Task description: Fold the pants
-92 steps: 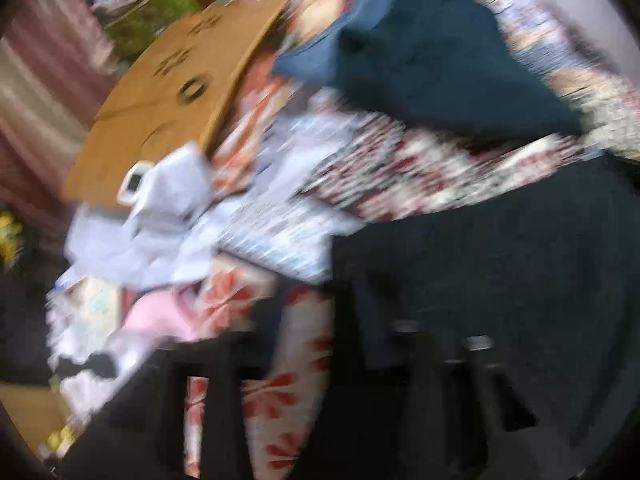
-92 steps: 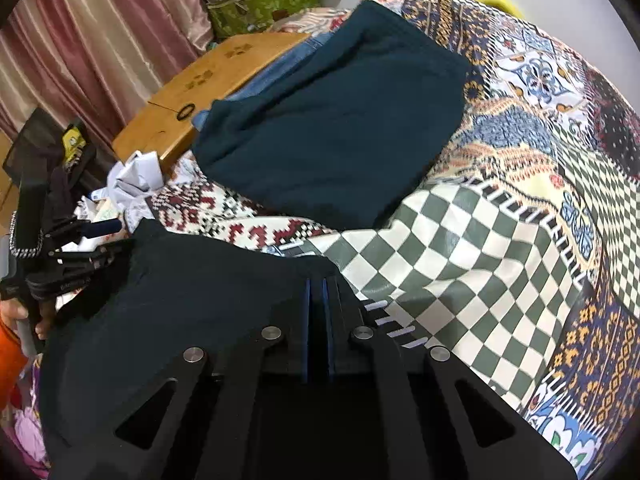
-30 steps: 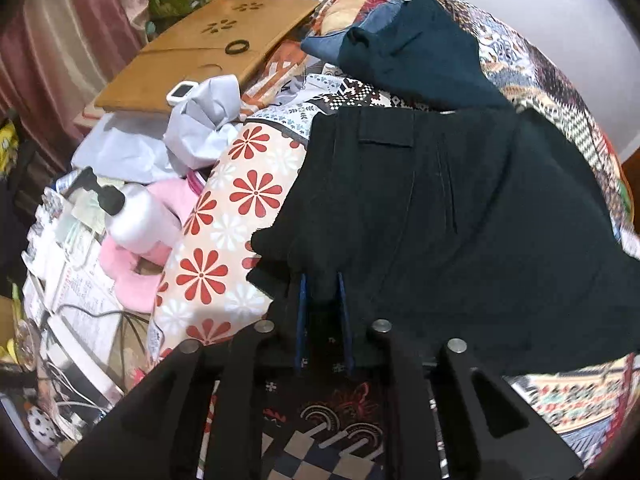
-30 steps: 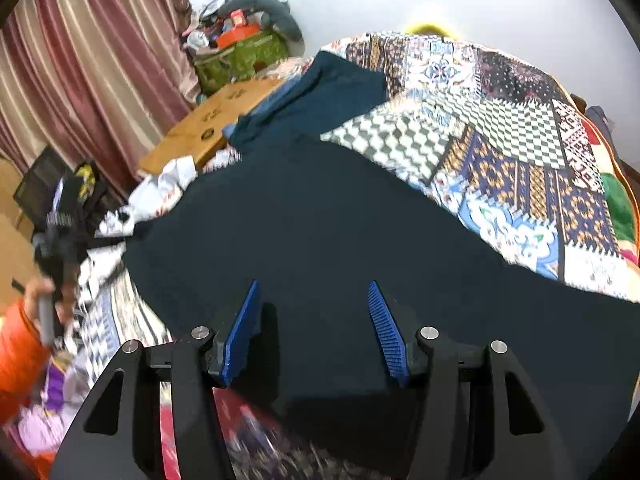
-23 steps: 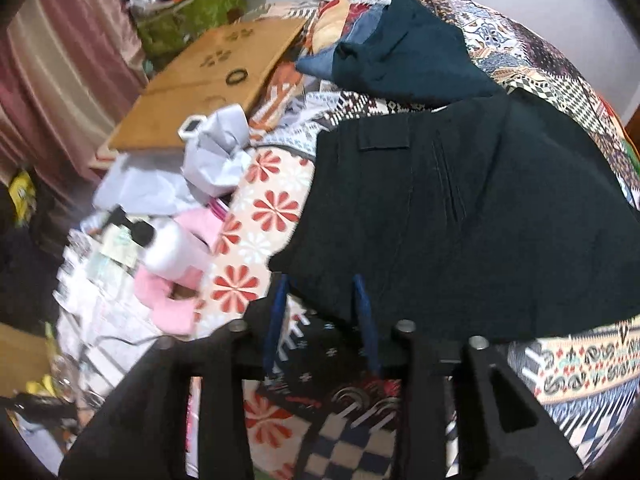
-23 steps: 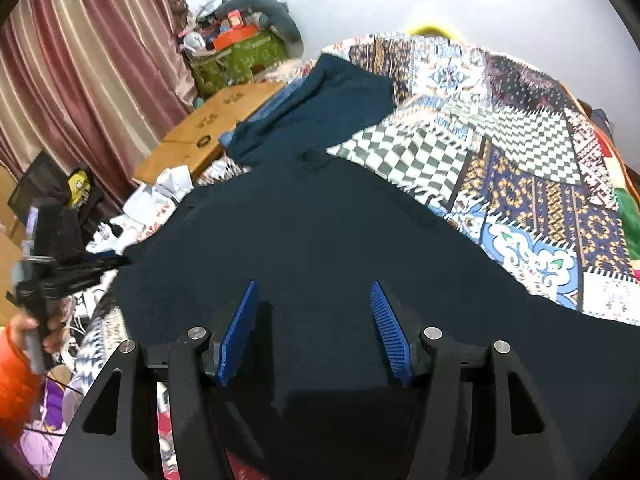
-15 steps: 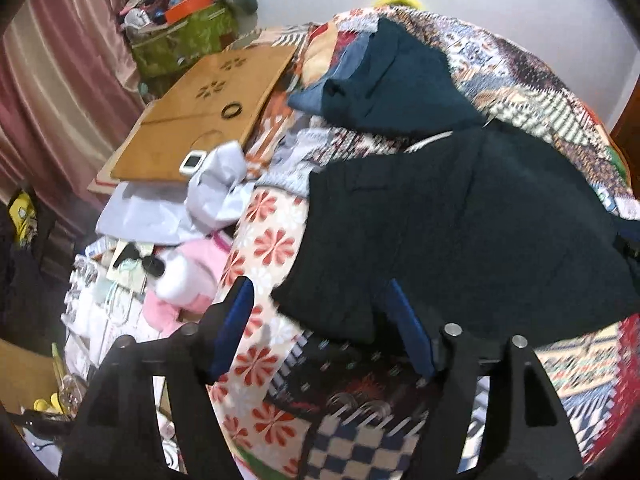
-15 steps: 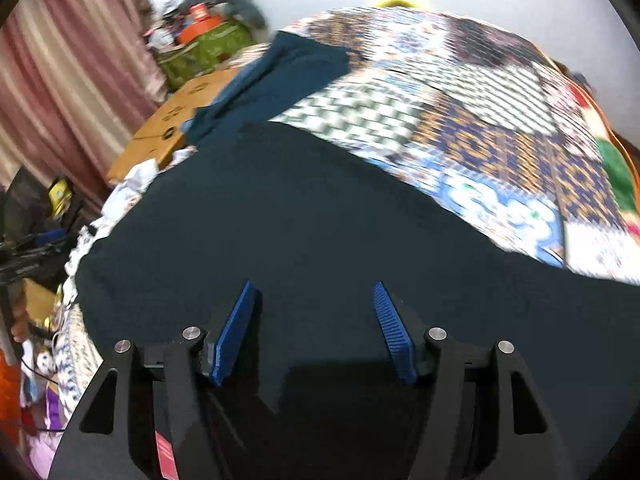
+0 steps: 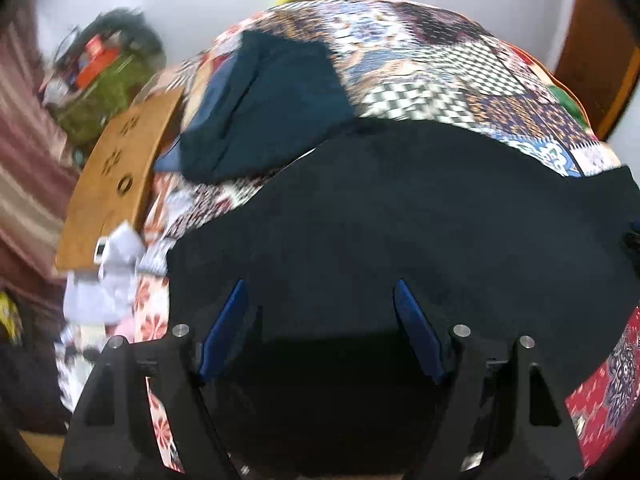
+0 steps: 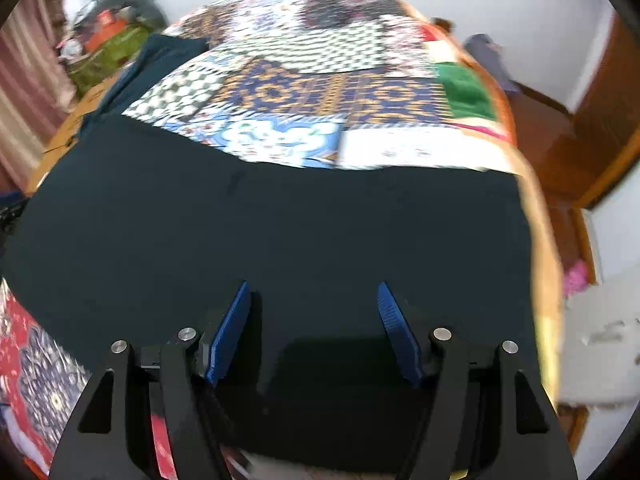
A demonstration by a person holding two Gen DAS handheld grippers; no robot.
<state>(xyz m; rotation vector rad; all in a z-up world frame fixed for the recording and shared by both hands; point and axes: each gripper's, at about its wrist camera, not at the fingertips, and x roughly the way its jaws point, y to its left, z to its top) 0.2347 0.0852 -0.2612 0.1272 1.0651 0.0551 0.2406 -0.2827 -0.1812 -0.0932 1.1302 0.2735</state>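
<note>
now both of your grippers are off the cloth. a second ago the left gripper (image 9: 320,320) was pinching the near edge of the black fabric pants (image 9: 400,220); half a second ago its blue fingers were already parting, and now they're spread wide with nothing between them. the right gripper (image 10: 314,320) reads the same, blue pads (image 10: 230,332) apart, just as they were a second back, only dark cloth lying beyond them.

so the pants are laid down. they stretch flat and broad across the colourful patchwork quilt (image 10: 328,92) on the bed, running from the left side near the red flower-print cushion (image 9: 152,312) over to the bed's right edge in the right wrist view. that looks like a spreading step finished, with the folding proper not yet begun, as far as you can judge from one flat layer.

both views are swinging, blurred at the edges, and each camera sits low over the near hem, looking forward along the fabric toward the wall. your left tool hangs over the left portion of the pants, your right over the right portion, fingers pointing away from you.

beyond the pants, a folded dark teal garment (image 9: 272,104) rests further up the quilt, touching the pants' far edge or just beside it; blur won't let you tell. a brown wooden board with cut-out holes (image 9: 120,176) sits off to the left.
</note>
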